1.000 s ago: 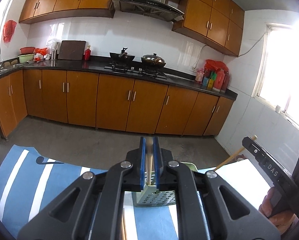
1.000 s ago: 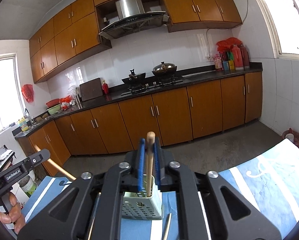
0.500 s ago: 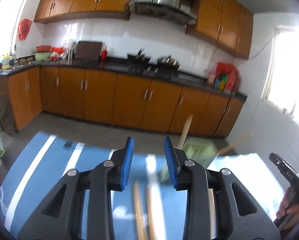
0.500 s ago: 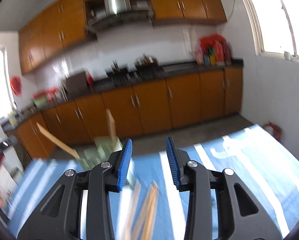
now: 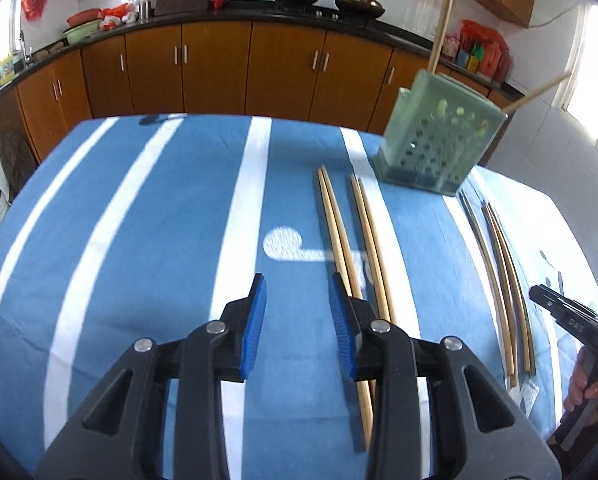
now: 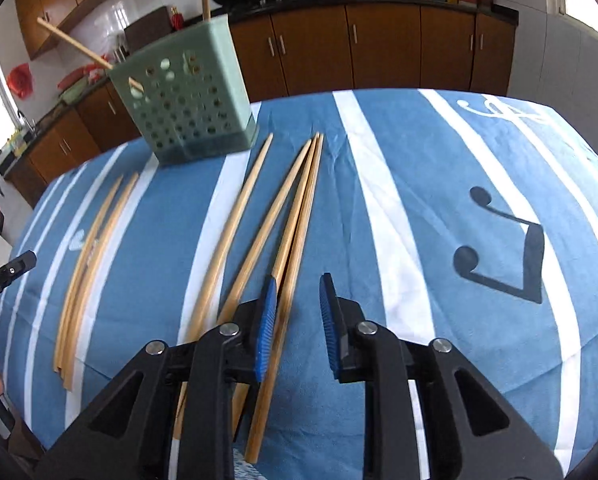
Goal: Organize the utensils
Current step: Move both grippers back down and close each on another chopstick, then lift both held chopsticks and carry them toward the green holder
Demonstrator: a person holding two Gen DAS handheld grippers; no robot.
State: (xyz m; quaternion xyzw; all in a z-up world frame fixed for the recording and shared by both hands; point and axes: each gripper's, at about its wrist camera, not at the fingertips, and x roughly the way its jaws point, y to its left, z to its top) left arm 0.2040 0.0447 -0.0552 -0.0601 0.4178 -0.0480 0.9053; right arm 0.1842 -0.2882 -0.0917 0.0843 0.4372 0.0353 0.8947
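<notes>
Striped blue tablecloth (image 5: 139,220): chopsticks (image 6: 235,224), green holder (image 5: 435,140).

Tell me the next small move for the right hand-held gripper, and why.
Probably lower the right hand-held gripper a little to its left and close on the nearest wooden chopstick. Its jaws are open and empty, chopsticks lie loose on the cloth under it, and the green holder holds only two.

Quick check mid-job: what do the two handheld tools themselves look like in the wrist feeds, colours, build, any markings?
Both match: the left tool and right tool have matte black angular plastic bodies with triangular cut-outs, round silver bolts at the joints, and two fingers faced with ribbed bright blue pads. At the edge of the left view, the right tool's black side bar carries small white lettering, too small to read. No cables show.
</notes>
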